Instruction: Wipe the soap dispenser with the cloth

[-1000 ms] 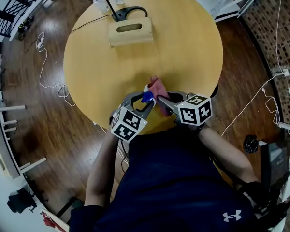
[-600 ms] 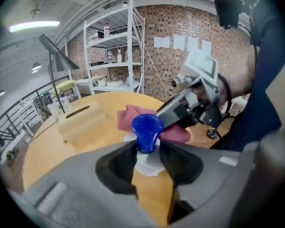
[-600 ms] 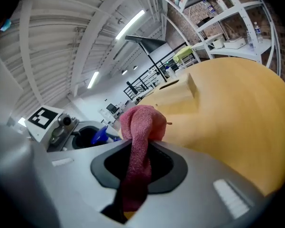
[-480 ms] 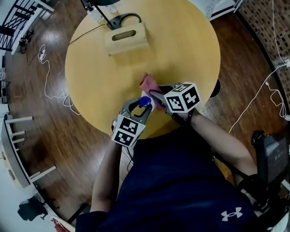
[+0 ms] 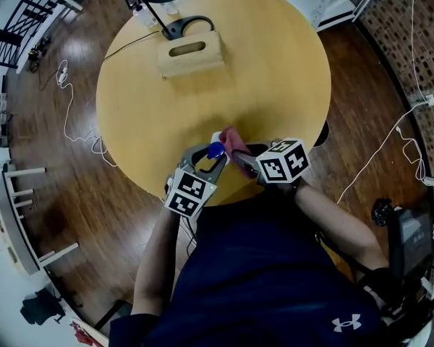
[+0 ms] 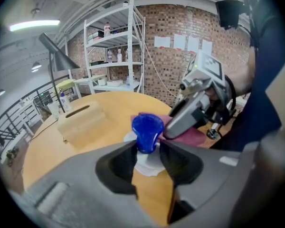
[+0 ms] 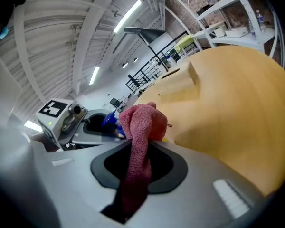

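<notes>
Upright blue-capped white soap dispenser (image 6: 147,131), your left gripper (image 6: 147,150) just closed on its neck; red terry cloth (image 7: 141,122), pinched in your right gripper (image 7: 143,148), lies just to its right.

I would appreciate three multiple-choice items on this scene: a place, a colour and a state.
1. Where is the tissue box? A. far side of the table, by the lamp base; B. on the floor; C. on a shelf.
2. On the soap dispenser, the pump top is: A. green; B. blue; C. yellow.
3. The right gripper is: A. open and empty; B. shut on the tissue box; C. shut on the cloth.
Key: 1 A, the head view shows it there; 2 B, its top is plainly blue; 3 C, the cloth is pinched between its jaws.
</notes>
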Demonstrator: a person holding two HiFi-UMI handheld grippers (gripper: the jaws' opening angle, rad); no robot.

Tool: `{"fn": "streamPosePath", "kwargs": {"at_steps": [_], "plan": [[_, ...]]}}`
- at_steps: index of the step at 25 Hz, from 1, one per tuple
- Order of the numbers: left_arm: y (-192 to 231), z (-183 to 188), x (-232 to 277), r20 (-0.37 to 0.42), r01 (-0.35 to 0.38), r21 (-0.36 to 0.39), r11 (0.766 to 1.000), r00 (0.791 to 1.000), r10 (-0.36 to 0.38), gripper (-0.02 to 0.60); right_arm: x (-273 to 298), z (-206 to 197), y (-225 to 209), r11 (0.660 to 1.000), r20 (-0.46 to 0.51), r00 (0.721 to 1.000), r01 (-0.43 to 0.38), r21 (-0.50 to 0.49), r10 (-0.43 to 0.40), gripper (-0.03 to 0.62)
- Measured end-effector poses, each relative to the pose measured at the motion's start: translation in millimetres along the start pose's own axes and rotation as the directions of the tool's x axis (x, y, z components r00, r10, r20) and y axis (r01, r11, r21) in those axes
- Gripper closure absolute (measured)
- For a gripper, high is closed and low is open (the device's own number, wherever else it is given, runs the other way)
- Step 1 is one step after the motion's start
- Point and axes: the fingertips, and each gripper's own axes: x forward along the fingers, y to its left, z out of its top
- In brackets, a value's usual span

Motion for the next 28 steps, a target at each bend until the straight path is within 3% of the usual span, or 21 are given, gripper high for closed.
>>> {"fn": "streamPosePath", "kwargs": {"at_steps": [5,7,10,11,13,16,19,24,25,28], "plan": [[-1.1,0.0,-0.7,0.003,-0.013,-0.002,1.000,1.000,0.013,0.430,17.0,43.4,-4.8,0.996,0.026,0.999,0.025,-0.081,-0.023,0.520],[-2.0,1.2,0.4,0.005,-0.023,-0.007,1.000,1.000,0.023,0.430,16.0,42.3,-3.4,0.995,0.008,1.000,0.028,-0.097,-0.027,0.520],[-10.3,2.2,1.0,0.003,-0.015,0.030,0.999,1.000,0.015,0.425,-0.5,21.4,-1.8,0.999,0.007,1.000,0.024,-0.039,-0.024,0.520],[-13.2,1.5,-0.8,-0.006,0.002,0.055,0.998,1.000,-0.002,0.405,-7.3,12.3,-1.1,1.000,0.009,1.000,0.026,-0.014,-0.026,0.520],[-16.2,-0.2,-6.9,-0.024,0.060,0.102,0.993,0.998,-0.058,0.295,-18.5,-5.2,0.2,0.999,0.007,0.999,0.040,0.020,-0.040,0.520],[-15.6,-9.3,-10.9,-0.064,0.164,0.202,0.966,0.986,-0.154,0.285,-23.6,-23.4,4.1,0.998,-0.003,0.998,0.058,0.040,-0.057,0.520],[-12.0,-21.8,-8.3,-0.134,0.229,0.298,0.927,0.971,-0.196,0.285,-20.9,-26.4,10.1,0.997,-0.004,0.998,0.067,0.048,-0.067,0.520],[-28.3,-21.3,-6.5,-0.177,0.285,0.357,0.889,0.956,-0.235,0.311,-26.4,-23.4,11.4,0.996,0.001,0.996,0.087,0.036,-0.087,0.519],[-30.8,-19.3,-4.3,-0.169,0.273,0.350,0.896,0.959,-0.227,0.302,-26.2,-22.1,8.5,0.995,0.005,0.996,0.094,0.046,-0.094,0.520],[-29.4,-8.5,6.3,-0.093,0.165,0.254,0.953,0.985,-0.146,0.298,-23.6,-12.3,-5.6,0.987,0.041,0.991,0.124,0.097,-0.129,0.519]]}}
